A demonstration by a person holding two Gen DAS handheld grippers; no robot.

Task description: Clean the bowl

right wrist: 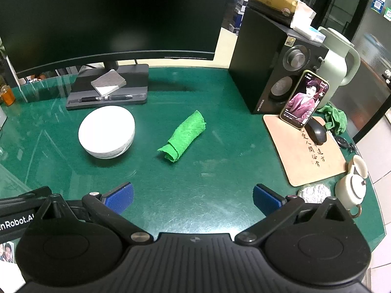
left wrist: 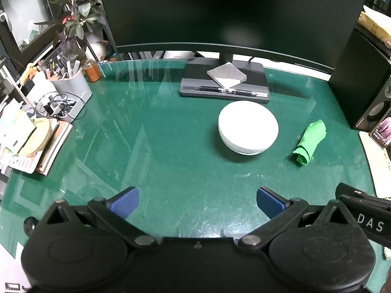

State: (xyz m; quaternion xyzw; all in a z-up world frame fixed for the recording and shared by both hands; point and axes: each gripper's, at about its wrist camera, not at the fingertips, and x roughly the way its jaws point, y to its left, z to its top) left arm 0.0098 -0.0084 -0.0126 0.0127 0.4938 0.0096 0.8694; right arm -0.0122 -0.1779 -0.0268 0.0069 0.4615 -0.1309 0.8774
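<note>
A white bowl point(left wrist: 248, 127) point(right wrist: 106, 131) stands upright on the green glass-topped desk, in front of the monitor stand. To its right lies a rolled green cloth point(left wrist: 309, 141) point(right wrist: 183, 136), apart from the bowl. My left gripper point(left wrist: 197, 203) hovers open over the near part of the desk, well short of the bowl, nothing between its blue pads. My right gripper point(right wrist: 193, 198) is also open and empty, with the cloth ahead and slightly left. The right gripper's black body shows at the lower right edge of the left wrist view.
A monitor stand point(left wrist: 224, 83) with a notepad and pen sits behind the bowl. At the left are a pen holder point(left wrist: 70, 83) and stacked books point(left wrist: 46, 146). On the right stand a speaker point(right wrist: 276, 66), a phone point(right wrist: 304, 100), a mouse point(right wrist: 316, 131) on a pad, a jug point(right wrist: 338, 66) and a small teapot point(right wrist: 350, 188).
</note>
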